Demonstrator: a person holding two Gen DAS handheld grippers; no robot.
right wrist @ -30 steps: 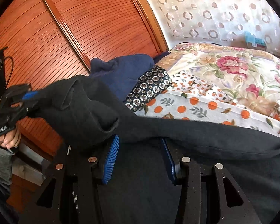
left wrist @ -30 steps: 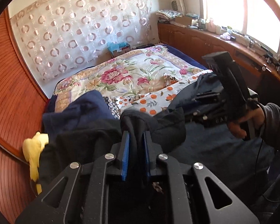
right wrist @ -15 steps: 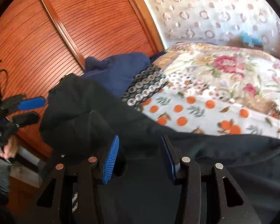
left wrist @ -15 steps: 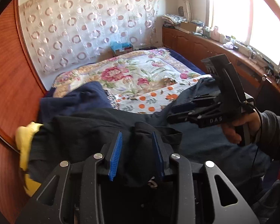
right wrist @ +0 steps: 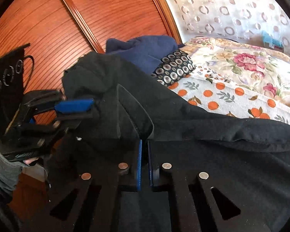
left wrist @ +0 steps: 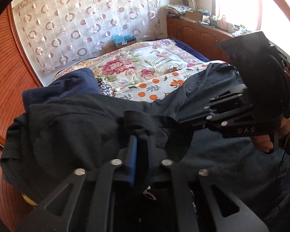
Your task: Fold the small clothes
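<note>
The bed (left wrist: 145, 65), under a flowered cover, fills the room's middle, with a wooden wall (right wrist: 48, 19) along one side. A black garment (left wrist: 71, 131) lies across the near end of the bed, its long axis running sideways between the two grippers. The left gripper (left wrist: 142, 145) has just closed and pinches a fold of it; the right gripper (right wrist: 144, 148) has just closed on its edge nearer the middle. A navy garment (right wrist: 145, 48) sits beyond. Only the left view shows the bright window (left wrist: 241, 3); only the right shows the left gripper's blue pads (right wrist: 75, 105) biting the cloth.
</note>
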